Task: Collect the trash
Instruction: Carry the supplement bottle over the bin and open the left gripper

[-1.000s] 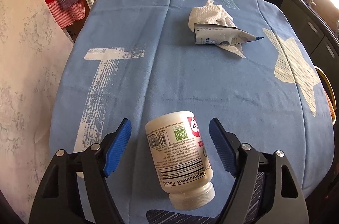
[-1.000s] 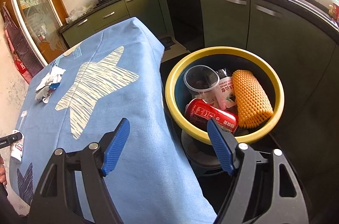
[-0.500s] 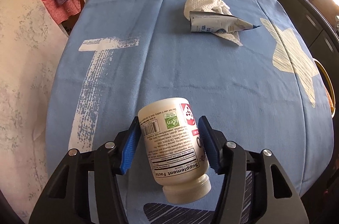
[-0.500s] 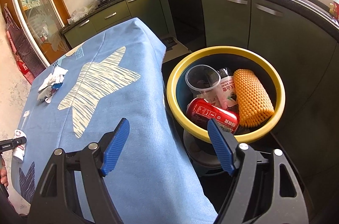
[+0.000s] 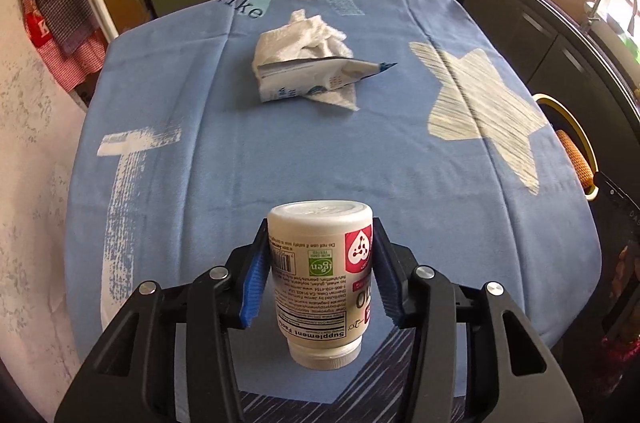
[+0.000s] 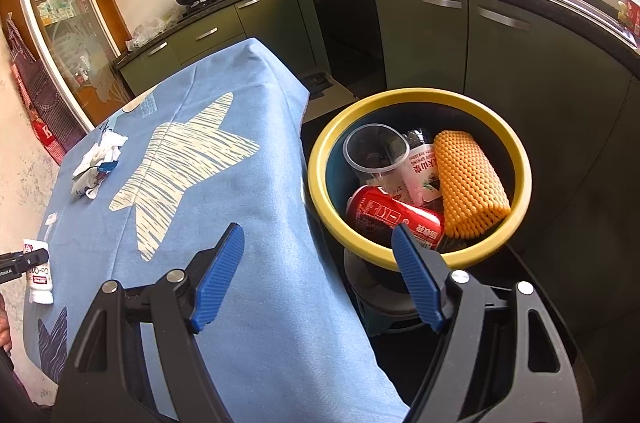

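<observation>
Left gripper [image 5: 320, 271]: fingers were closing on the white bottle [image 5: 320, 263], lifted off the tabletop [image 5: 280, 163] | bottle felt light, hard, smooth; I held its middle | right gripper [image 6: 316, 263]: fingers wide apart, empty, near bin [image 6: 420, 99]

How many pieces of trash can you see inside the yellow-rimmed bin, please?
4: clear cup far-left, red can nearest, printed pack in the middle, orange foam net right; more may be hidden underneath.

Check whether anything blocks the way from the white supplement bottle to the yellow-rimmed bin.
Nothing visible does. The white supplement bottle sits clamped in the left tool; only bare blue star-print tablecloth lies toward the yellow-rimmed bin, whose mouth is open.
</observation>
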`<state>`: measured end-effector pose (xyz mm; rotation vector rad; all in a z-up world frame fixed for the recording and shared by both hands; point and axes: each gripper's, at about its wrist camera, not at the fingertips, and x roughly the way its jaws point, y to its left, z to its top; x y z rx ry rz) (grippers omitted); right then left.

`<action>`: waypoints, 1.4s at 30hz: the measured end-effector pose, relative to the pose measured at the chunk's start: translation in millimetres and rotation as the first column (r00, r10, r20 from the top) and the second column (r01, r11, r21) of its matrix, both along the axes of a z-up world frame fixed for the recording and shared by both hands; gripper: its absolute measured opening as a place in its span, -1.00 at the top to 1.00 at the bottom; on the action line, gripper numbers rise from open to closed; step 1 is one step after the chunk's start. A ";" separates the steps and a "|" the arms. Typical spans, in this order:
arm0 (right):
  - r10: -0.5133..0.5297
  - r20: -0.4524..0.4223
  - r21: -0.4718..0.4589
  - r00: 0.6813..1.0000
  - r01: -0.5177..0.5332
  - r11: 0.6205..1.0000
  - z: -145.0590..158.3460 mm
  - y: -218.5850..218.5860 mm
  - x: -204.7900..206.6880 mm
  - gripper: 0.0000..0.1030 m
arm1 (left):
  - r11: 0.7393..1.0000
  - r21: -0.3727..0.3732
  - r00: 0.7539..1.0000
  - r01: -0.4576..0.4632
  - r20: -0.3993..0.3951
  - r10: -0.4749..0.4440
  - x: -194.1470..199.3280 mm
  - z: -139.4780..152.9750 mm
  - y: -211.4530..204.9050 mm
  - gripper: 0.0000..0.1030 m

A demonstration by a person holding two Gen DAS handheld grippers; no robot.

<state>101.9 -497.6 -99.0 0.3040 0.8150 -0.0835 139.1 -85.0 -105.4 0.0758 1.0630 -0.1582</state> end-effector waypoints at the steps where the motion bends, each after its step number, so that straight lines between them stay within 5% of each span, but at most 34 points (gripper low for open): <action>1: -0.008 -0.001 0.003 1.000 0.008 1.000 -0.9 -3.2 -1.4 -0.40 | 1.000 -0.002 1.000 0.021 0.006 -0.021 1.3 2.4 -7.2 0.08; 11: -0.083 0.015 0.031 0.996 0.083 0.996 -0.6 -34.9 -17.6 -0.40 | 0.975 -0.009 0.973 0.222 0.066 -0.221 11.8 27.1 -84.5 0.09; 17: -0.126 0.038 0.050 0.991 0.124 0.991 2.0 -55.0 -28.4 -0.40 | 0.936 -0.009 0.931 0.351 0.115 -0.347 12.7 49.8 -136.4 0.09; 21: -0.179 0.057 0.052 0.982 0.176 0.983 6.3 -72.7 -40.9 -0.40 | 0.882 -0.004 0.873 0.471 0.149 -0.465 13.7 67.3 -184.3 0.09; 27: -0.277 0.053 0.064 0.959 0.273 0.960 3.3 -102.6 -63.5 -0.40 | 0.762 -0.044 0.758 0.646 0.161 -0.632 29.7 81.3 -274.4 0.09; 32: -0.336 0.038 0.076 0.941 0.333 0.940 -1.7 -119.4 -76.9 -0.40 | 0.653 -0.067 0.654 0.754 0.157 -0.740 35.9 75.0 -362.1 0.09; 34: -0.345 0.038 0.077 0.938 0.342 0.937 -1.9 -122.5 -78.1 -0.40 | 0.634 -0.060 0.635 0.771 0.151 -0.757 40.6 64.5 -390.0 0.09; 36: -0.343 0.040 0.077 0.938 0.340 0.937 -2.3 -123.3 -77.1 -0.40 | 0.621 -0.071 0.625 0.780 0.138 -0.769 49.2 48.9 -417.2 0.08; 39: -0.339 0.036 0.081 0.940 0.335 0.939 -3.4 -121.4 -75.3 -0.42 | 0.644 -0.019 0.638 0.765 0.158 -0.753 60.4 27.9 -440.2 -0.45; 42: -0.331 0.041 0.078 0.943 0.327 0.942 -2.4 -119.4 -75.7 -0.43 | 0.669 0.004 0.659 0.743 0.164 -0.734 64.2 22.3 -437.6 -0.46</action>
